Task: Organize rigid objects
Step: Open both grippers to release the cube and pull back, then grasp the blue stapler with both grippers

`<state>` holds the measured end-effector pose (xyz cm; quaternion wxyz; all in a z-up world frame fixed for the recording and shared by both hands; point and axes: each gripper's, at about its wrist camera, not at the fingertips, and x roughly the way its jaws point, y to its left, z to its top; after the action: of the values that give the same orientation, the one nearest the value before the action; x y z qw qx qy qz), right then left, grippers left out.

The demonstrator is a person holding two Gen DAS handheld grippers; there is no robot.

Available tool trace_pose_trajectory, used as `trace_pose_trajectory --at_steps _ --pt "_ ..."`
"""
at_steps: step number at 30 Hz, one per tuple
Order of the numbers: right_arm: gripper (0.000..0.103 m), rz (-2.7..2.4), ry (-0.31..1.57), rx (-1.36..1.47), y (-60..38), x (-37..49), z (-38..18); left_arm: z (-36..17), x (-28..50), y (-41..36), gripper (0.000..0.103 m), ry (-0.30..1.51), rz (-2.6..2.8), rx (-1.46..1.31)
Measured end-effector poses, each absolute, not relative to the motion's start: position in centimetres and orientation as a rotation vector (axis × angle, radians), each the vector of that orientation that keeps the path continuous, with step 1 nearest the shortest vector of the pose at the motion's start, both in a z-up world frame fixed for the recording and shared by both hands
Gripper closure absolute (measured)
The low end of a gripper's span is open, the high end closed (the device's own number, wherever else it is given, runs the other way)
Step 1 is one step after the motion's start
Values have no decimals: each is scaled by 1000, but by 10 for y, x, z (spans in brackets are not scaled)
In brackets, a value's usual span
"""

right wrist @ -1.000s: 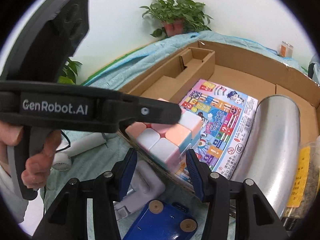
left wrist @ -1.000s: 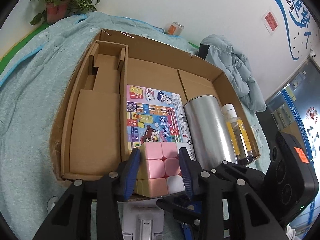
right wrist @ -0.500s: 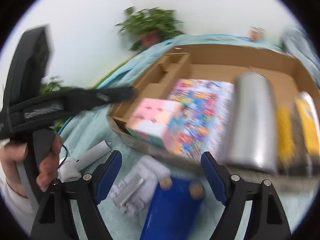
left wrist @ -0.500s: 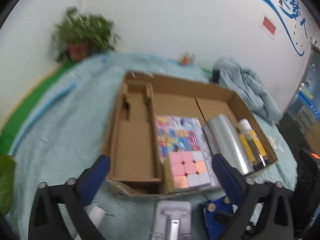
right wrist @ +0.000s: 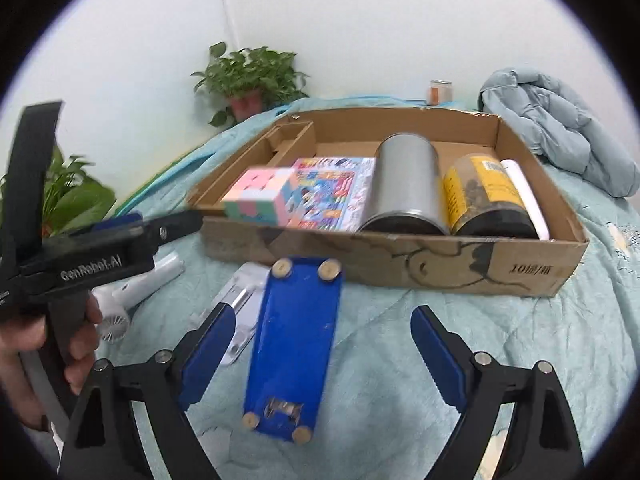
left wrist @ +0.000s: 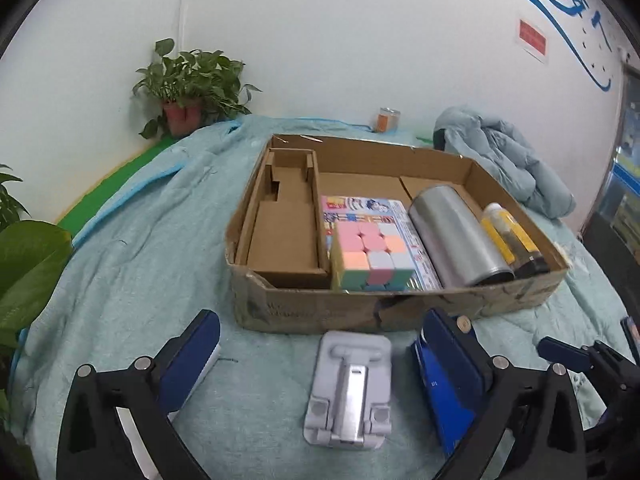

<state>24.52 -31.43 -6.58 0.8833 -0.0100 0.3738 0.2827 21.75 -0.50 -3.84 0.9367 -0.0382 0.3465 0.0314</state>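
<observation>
We held the left gripper (left wrist: 318, 364) spread wide and empty, and the right gripper (right wrist: 320, 344) likewise gaped, grasping nothing. Nearest, between the left fingers, lay a grey folding plastic stand (left wrist: 349, 384); the flat blue plastic block with round tan feet (right wrist: 294, 344) lay between the right fingers. Only the right view showed the "GenRobot.AI" lettering on the left gripper's side and a white handheld fan (right wrist: 136, 292) beneath it. Beyond both grippers sat the shallow brown cardboard box (right wrist: 460, 268), whose front wall carried print reading "10" with characters we could not make out. Inside, the pastel puzzle cube (left wrist: 370, 256) rested on a colourful printed cartoon box (left wrist: 404, 224), beside a silver metal cylinder (left wrist: 456, 236) and a yellow-labelled clear jar (right wrist: 486, 200). Only the left view showed blue characters and a red sign (left wrist: 532, 36) on the far wall.
</observation>
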Motion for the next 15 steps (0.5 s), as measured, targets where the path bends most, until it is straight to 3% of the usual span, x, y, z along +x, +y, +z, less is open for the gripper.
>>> trace_pose_trajectory --at_steps 11,15 --pt "16 617 840 -108 -283 224 -98 -61 192 -23 1 791 82 -72" --pt "47 578 901 -102 -279 231 -111 -62 187 -21 1 795 86 -72"
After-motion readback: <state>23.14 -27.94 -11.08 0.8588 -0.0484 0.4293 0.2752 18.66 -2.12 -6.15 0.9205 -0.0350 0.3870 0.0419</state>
